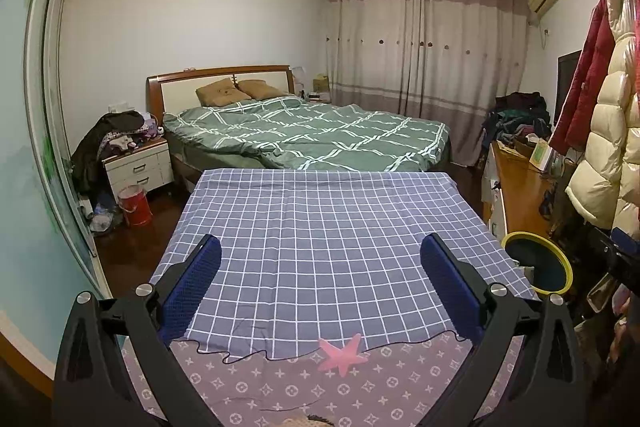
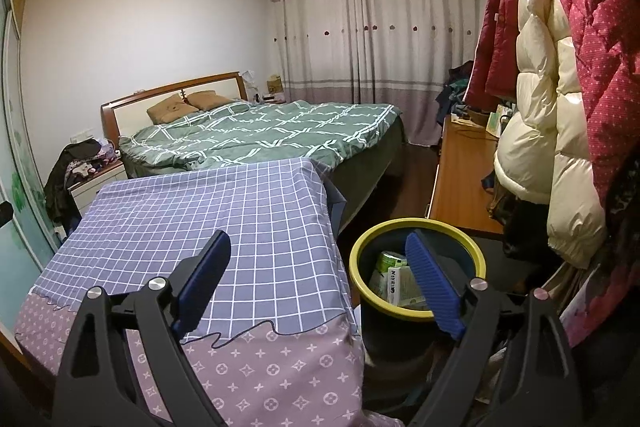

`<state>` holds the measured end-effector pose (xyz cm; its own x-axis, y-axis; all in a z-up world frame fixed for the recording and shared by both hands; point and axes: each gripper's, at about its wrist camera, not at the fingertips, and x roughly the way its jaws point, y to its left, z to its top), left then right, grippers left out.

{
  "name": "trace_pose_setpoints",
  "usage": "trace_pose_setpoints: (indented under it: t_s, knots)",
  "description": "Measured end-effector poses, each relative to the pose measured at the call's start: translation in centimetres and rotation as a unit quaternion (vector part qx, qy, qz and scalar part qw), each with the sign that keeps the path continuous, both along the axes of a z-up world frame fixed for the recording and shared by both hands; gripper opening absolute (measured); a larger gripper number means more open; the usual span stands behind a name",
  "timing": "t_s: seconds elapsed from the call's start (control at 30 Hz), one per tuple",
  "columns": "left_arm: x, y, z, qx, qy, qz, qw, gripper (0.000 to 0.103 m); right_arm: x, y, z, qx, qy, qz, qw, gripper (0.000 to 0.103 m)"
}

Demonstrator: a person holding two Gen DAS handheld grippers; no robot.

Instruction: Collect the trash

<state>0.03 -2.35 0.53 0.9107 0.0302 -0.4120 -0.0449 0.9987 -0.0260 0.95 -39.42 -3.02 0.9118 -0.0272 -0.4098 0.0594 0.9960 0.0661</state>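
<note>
Beside the checked cloth (image 2: 208, 223) covering the table stands the yellow-rimmed bin (image 2: 416, 227), touching the cloth's right edge, with the trash (image 2: 396, 277), cartons and packets, inside it. Above that cloth the left gripper (image 1: 320, 259) hovers, fingers spread wide, holding nothing. Straddling the cloth's right edge and the bin, the right gripper (image 2: 320, 267) is likewise spread and empty.

Bin (image 2: 416, 239) right of cloth-covered table (image 2: 200, 211); trash (image 2: 396, 277) in bin; bed (image 2: 260, 135) behind table
</note>
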Motion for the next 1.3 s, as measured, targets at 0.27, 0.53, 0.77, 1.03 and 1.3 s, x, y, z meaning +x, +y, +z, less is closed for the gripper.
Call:
trace_pose_setpoints:
  t_s: [0.27,0.53,0.77,1.03,1.3]
  knots:
    - [-0.2,0.0,0.2,-0.001,0.001,-0.002,1.0000,0.098,-0.2,0.0,0.4,0.000,-0.005,0.001,1.000,0.085]
    - [-0.9,0.0,0.2,-0.005,0.002,-0.008,1.0000,0.098,-0.6,0.0,1.0,0.004,-0.013,0.002,1.000,0.086]
    - [-1.8,0.5,0.7,-0.007,-0.007,-0.001,0.9999,0.098,-0.6,0.0,1.1,0.007,-0.013,0.004,1.000,0.087]
    - [-2.1,0.5,0.6,-0.009,-0.006,-0.004,0.9999,0.098,-0.6,0.0,1.0,0.007,-0.014,0.002,1.000,0.087]
    - [-1.8,0.6,0.7,-0.013,0.002,-0.005,0.9999,0.098,-0.5,0.0,0.7,0.008,-0.010,0.007,1.000,0.088]
